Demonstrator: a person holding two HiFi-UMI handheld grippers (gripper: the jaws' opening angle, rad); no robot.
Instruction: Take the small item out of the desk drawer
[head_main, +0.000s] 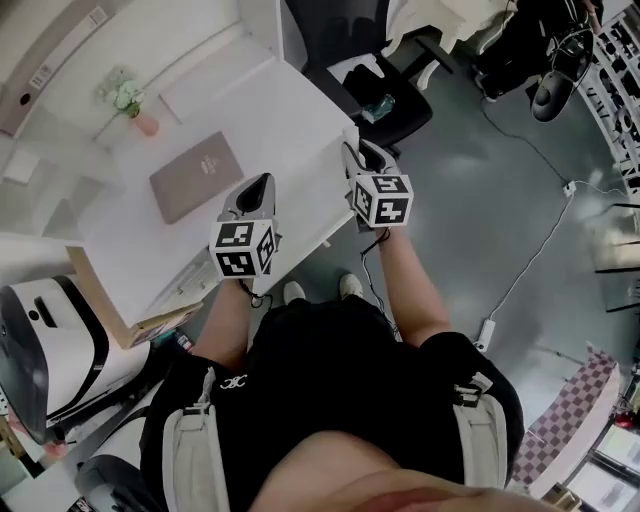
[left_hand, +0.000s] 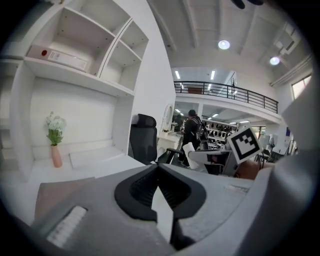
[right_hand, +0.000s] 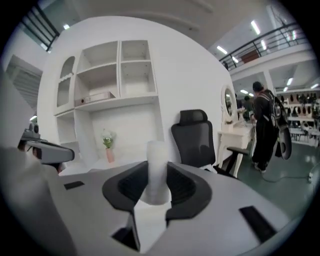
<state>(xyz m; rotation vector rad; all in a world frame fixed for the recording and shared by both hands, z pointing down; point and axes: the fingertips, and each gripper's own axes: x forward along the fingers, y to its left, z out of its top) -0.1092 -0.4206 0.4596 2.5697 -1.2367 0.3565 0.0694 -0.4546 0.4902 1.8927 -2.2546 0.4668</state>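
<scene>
A small white cylinder (right_hand: 156, 170) stands upright between the dark pads of my right gripper (right_hand: 157, 175), which is shut on it. In the head view the right gripper (head_main: 356, 152) hovers at the near right corner of the white desk (head_main: 290, 110), and the cylinder cannot be made out there. My left gripper (head_main: 262, 184) hangs over the desk's near edge, a little left of the right one. In the left gripper view its jaws (left_hand: 159, 169) meet at the tips with nothing between them. No drawer shows clearly in any view.
On the desk lie a brown notebook (head_main: 197, 176) and a pink vase of flowers (head_main: 132, 108) by the back wall. White shelves (right_hand: 107, 75) rise behind the desk. A black office chair (head_main: 375, 75) stands just beyond the desk's right side. Cables cross the grey floor (head_main: 520, 260).
</scene>
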